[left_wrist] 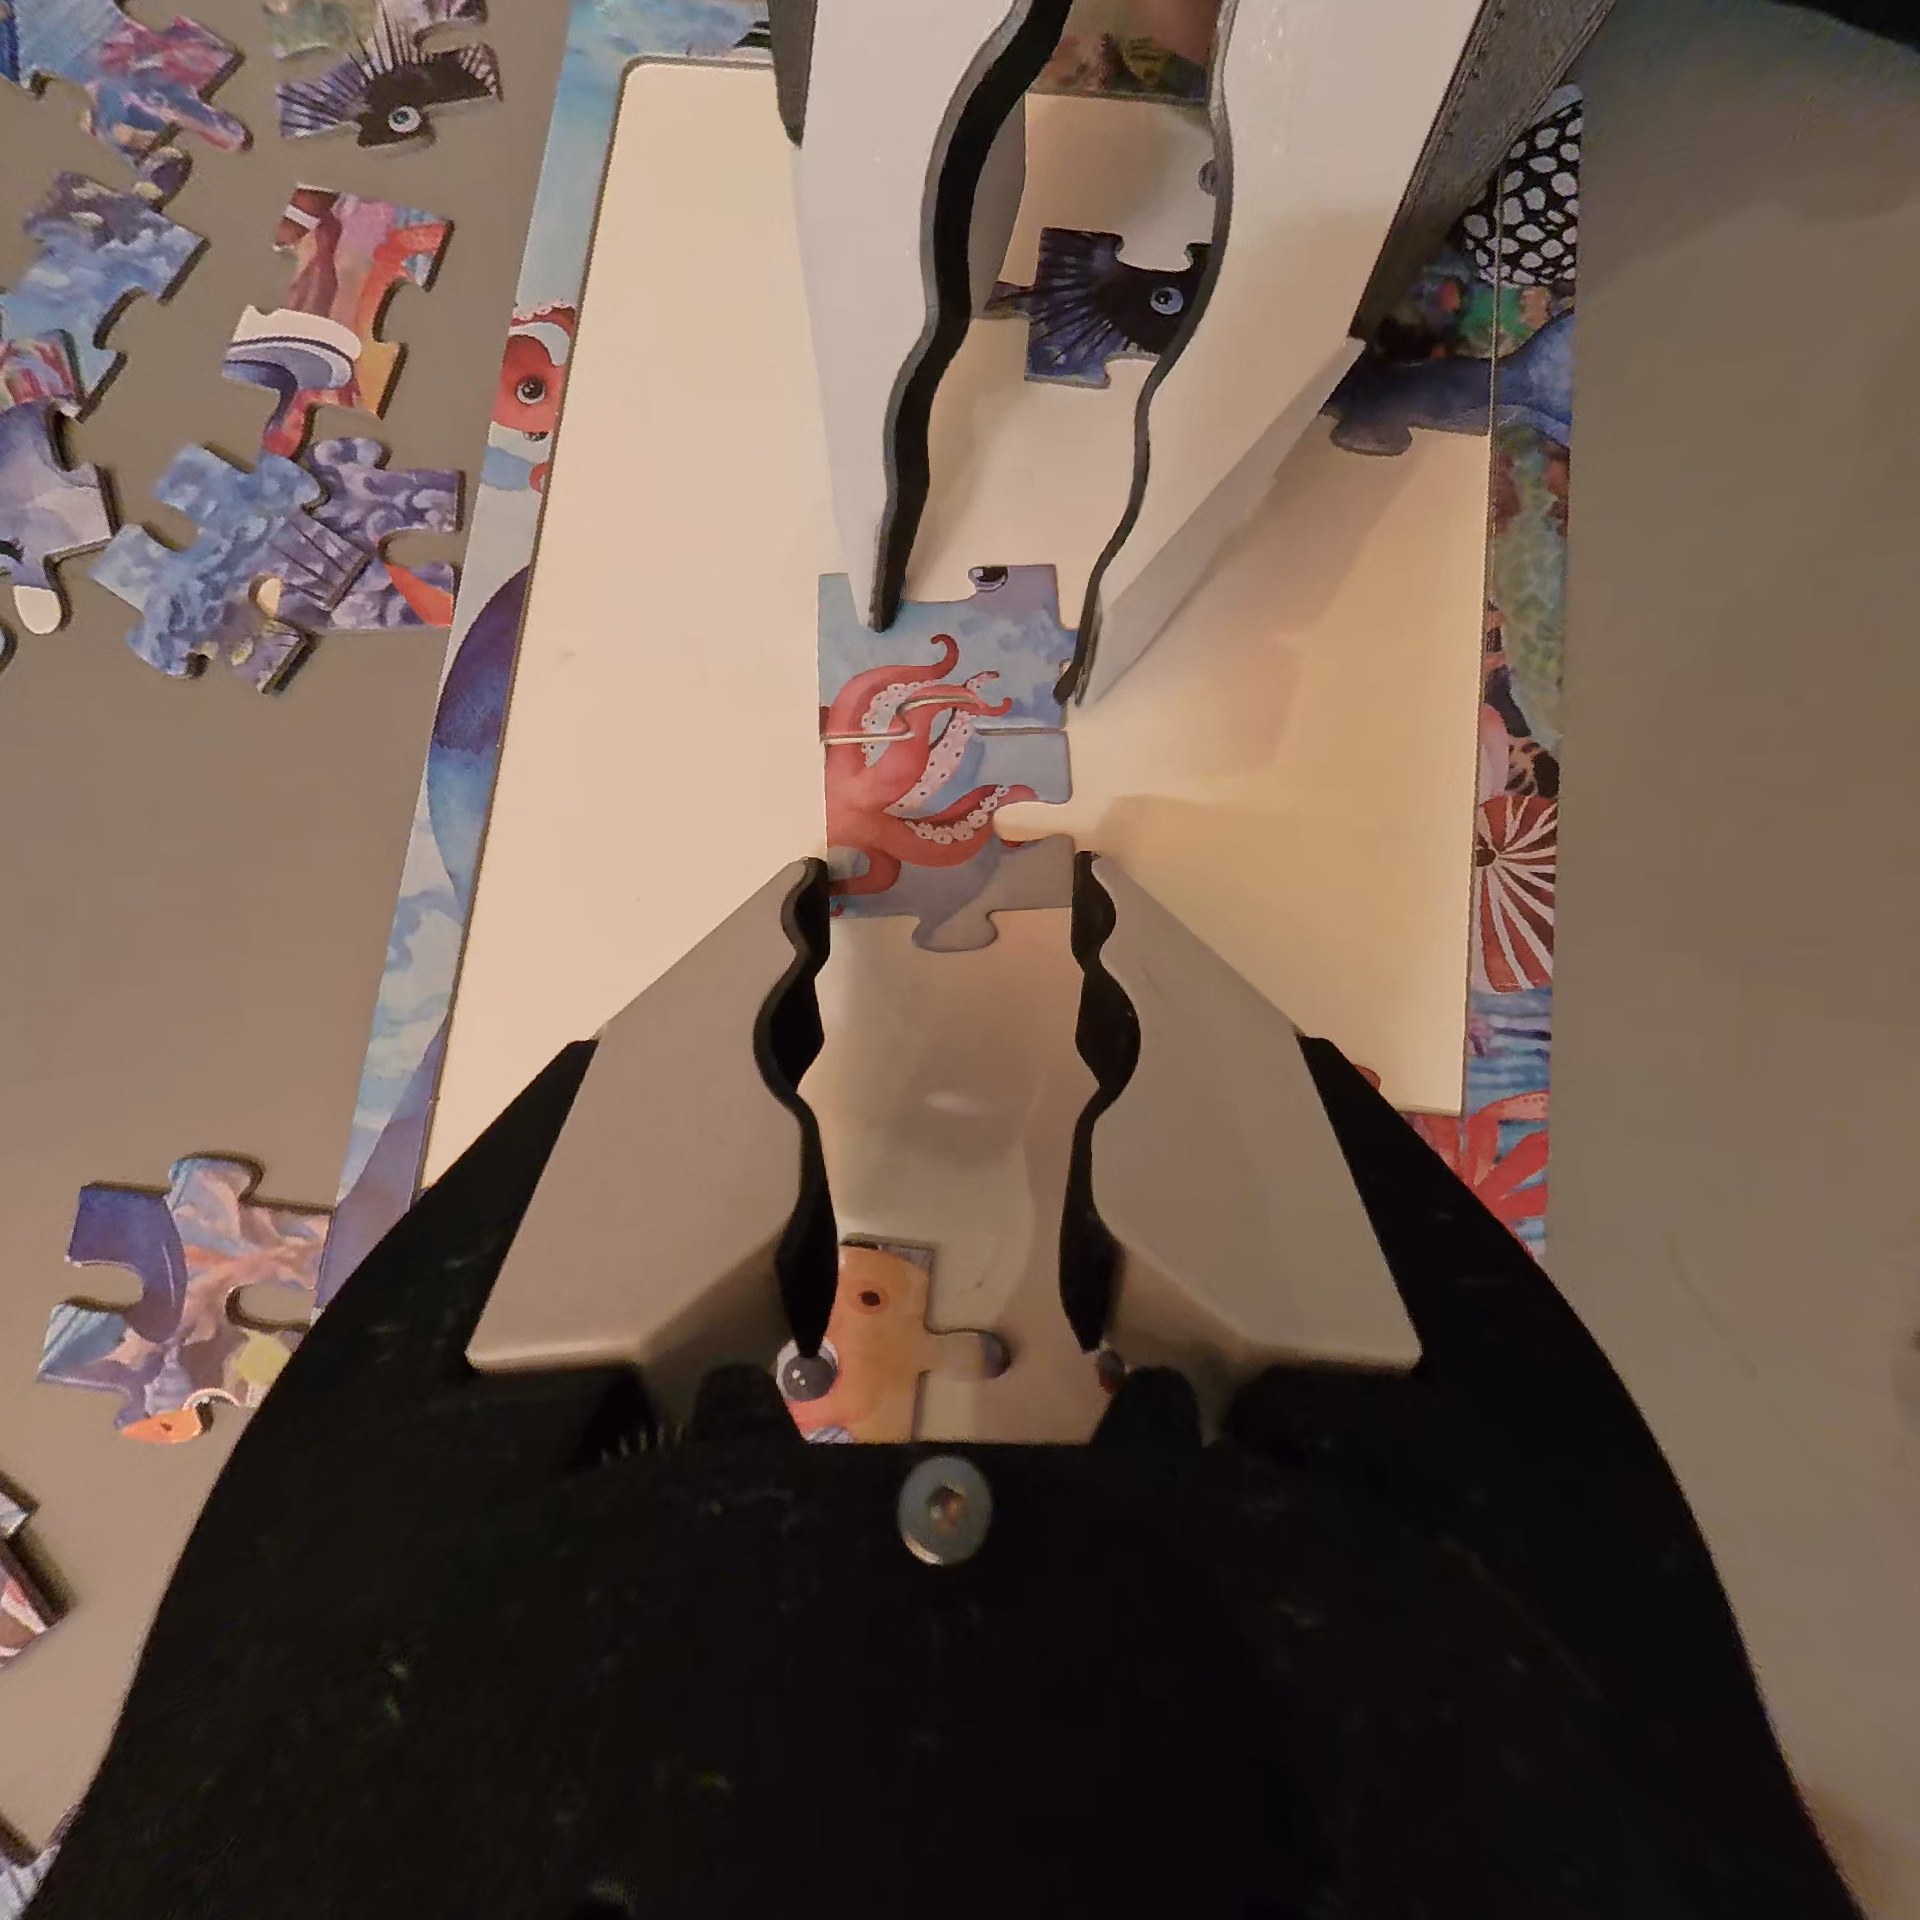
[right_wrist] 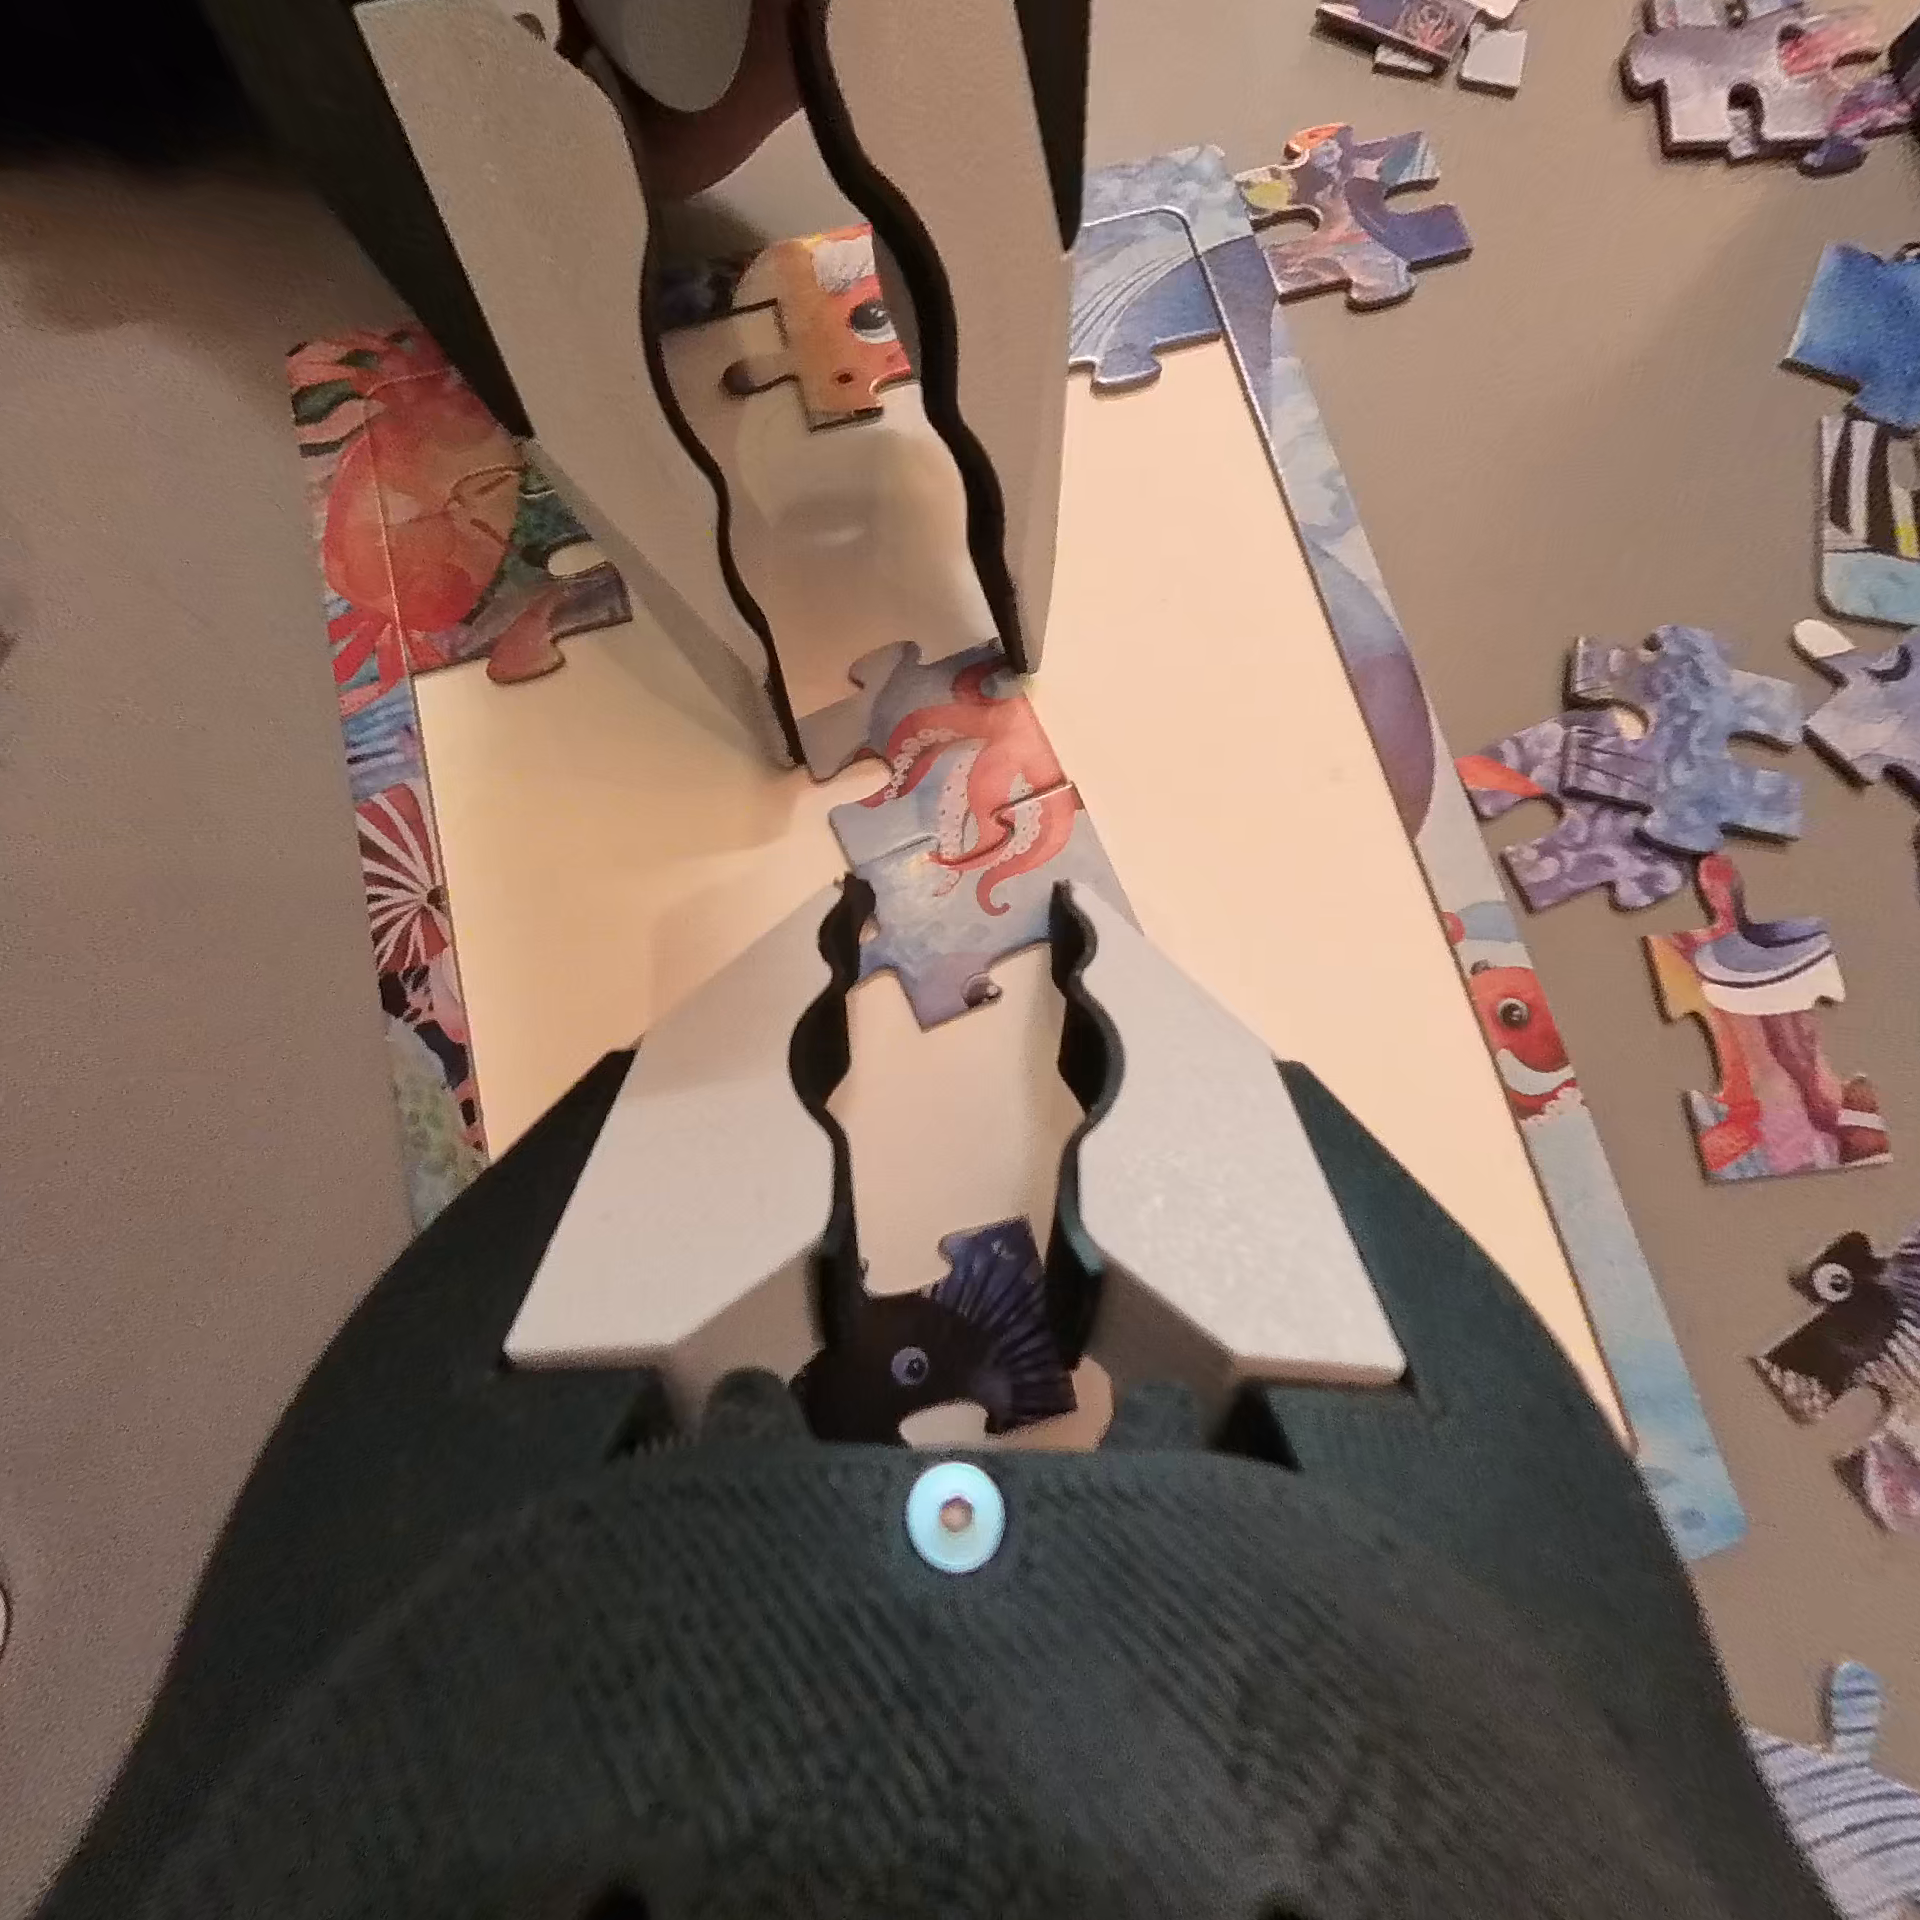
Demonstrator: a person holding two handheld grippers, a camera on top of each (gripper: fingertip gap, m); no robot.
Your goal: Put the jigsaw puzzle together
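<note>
Nearest in the left wrist view, the left gripper (left_wrist: pixel 951 873) has its jaws apart, tips at the near edge of two joined cardboard puzzle pieces printed with a red octopus arm (left_wrist: pixel 945 748). These lie mid-panel on the cream puzzle tray with a printed sea-life border (left_wrist: pixel 665 520), which rests on the grey bench (left_wrist: pixel 208 935). Opposite, the right gripper (right_wrist: pixel 951 904) faces it, jaws likewise apart, tips on the pair's far piece. An orange fish piece (left_wrist: pixel 883 1320) and a black spiny fish piece (left_wrist: pixel 1101 301) also lie inside the tray. Loose blue and purple pieces (left_wrist: pixel 260 561) are scattered on the bench beyond the tray's left edge.
</note>
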